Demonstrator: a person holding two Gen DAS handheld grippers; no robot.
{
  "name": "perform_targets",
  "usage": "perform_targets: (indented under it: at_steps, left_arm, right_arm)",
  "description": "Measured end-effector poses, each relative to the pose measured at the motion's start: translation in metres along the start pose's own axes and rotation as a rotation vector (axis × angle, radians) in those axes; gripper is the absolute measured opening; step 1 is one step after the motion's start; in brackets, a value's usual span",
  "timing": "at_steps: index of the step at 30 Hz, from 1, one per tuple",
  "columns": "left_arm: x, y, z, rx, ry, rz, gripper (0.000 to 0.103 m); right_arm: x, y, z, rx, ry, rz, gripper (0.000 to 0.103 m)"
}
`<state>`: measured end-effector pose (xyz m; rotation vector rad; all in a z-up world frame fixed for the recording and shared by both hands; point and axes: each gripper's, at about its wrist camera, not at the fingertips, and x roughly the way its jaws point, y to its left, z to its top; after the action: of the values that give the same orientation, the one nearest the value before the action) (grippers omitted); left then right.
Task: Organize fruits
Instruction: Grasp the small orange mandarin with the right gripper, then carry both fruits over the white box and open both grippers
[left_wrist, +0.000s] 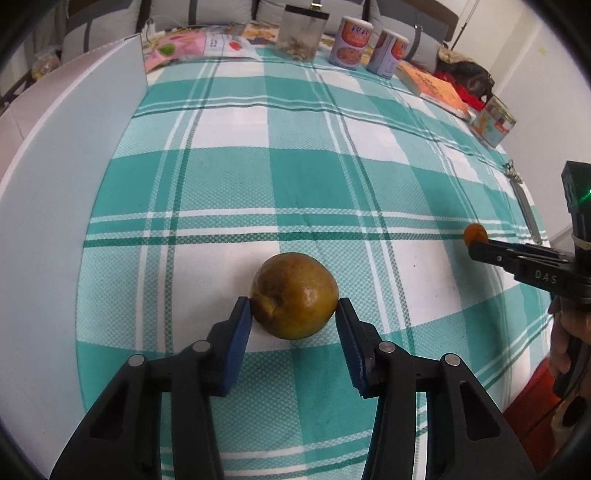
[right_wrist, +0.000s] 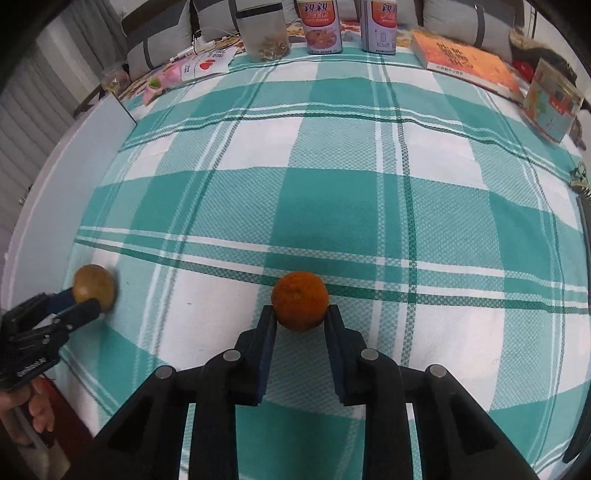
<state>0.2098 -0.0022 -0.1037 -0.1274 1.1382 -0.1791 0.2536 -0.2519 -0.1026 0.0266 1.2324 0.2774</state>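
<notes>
A brownish-yellow pear (left_wrist: 293, 295) sits low on the green-and-white checked cloth, and my left gripper (left_wrist: 294, 308) is shut on it, blue pads pressing both sides. A small orange mandarin (right_wrist: 300, 301) is clamped between the pads of my right gripper (right_wrist: 300, 314), also shut on its fruit. From the left wrist view the right gripper (left_wrist: 476, 247) shows at the right edge with the mandarin (left_wrist: 474, 233) at its tip. In the right wrist view the left gripper (right_wrist: 86, 299) holds the pear (right_wrist: 94, 286) at the far left.
A white board (left_wrist: 74, 147) stands along the cloth's left side. At the back stand a clear jar (left_wrist: 301, 33), two printed cans (left_wrist: 352, 40), snack packets (left_wrist: 192, 46) and an orange book (left_wrist: 434, 88). A small box (left_wrist: 495, 120) and keys (left_wrist: 511, 170) lie right.
</notes>
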Motion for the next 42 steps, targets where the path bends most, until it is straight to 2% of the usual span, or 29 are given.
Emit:
perform_targets:
  at_steps: [2, 5, 8, 10, 12, 14, 19, 23, 25, 27, 29, 33, 37, 40, 42]
  left_arm:
    - [-0.002, 0.000, 0.003, 0.003, 0.013, -0.001, 0.048]
    - [-0.002, -0.002, 0.002, 0.006, 0.041, 0.002, 0.048]
    - [0.001, -0.003, -0.003, 0.011, 0.056, 0.008, 0.048]
    - [0.001, -0.002, -0.006, 0.006, 0.053, 0.005, 0.048]
    - [0.000, -0.001, -0.007, 0.000, 0.051, 0.000, 0.048]
    - [0.001, 0.000, -0.006, -0.008, 0.051, -0.006, 0.048]
    - [0.002, 0.001, -0.002, -0.024, 0.059, -0.016, 0.048]
    - [0.003, 0.001, 0.000, -0.031, 0.061, -0.019, 0.048]
    - [0.003, 0.001, 0.000, -0.028, 0.060, -0.018, 0.048]
    - [0.002, 0.001, 0.001, -0.023, 0.060, -0.016, 0.047]
    - [-0.003, 0.000, 0.001, -0.012, 0.046, -0.009, 0.047]
    - [-0.034, 0.002, 0.008, -0.024, -0.018, -0.040, 0.047]
    - [-0.090, 0.012, 0.016, -0.054, -0.121, -0.095, 0.047]
    - [-0.144, 0.033, 0.022, -0.082, -0.208, -0.121, 0.047]
    - [-0.181, 0.055, 0.023, -0.087, -0.264, -0.103, 0.047]
  right_arm:
    - [-0.008, 0.003, 0.001, 0.013, 0.022, 0.037, 0.027]
    - [-0.006, 0.011, -0.004, -0.005, 0.123, 0.061, 0.027]
    - [0.004, 0.020, -0.013, -0.056, 0.185, 0.023, 0.028]
    - [0.007, 0.018, -0.017, -0.043, 0.169, 0.014, 0.030]
    - [0.007, 0.011, -0.019, 0.013, 0.153, 0.042, 0.044]
    - [0.006, 0.006, -0.019, 0.043, 0.133, 0.050, 0.048]
    - [0.002, 0.007, -0.013, 0.056, 0.130, 0.051, 0.048]
    - [0.009, 0.026, -0.009, -0.018, 0.157, 0.003, 0.048]
    - [0.019, 0.034, -0.012, -0.063, 0.211, -0.057, 0.029]
    - [0.019, 0.038, -0.013, -0.088, 0.207, -0.088, 0.028]
    - [0.011, 0.041, -0.012, -0.086, 0.183, -0.062, 0.028]
    - [-0.018, 0.051, -0.004, -0.105, 0.131, -0.018, 0.028]
    - [-0.052, 0.076, 0.011, -0.157, 0.072, 0.030, 0.028]
    - [-0.083, 0.112, 0.026, -0.211, 0.018, 0.098, 0.028]
    - [-0.100, 0.148, 0.036, -0.265, -0.014, 0.148, 0.028]
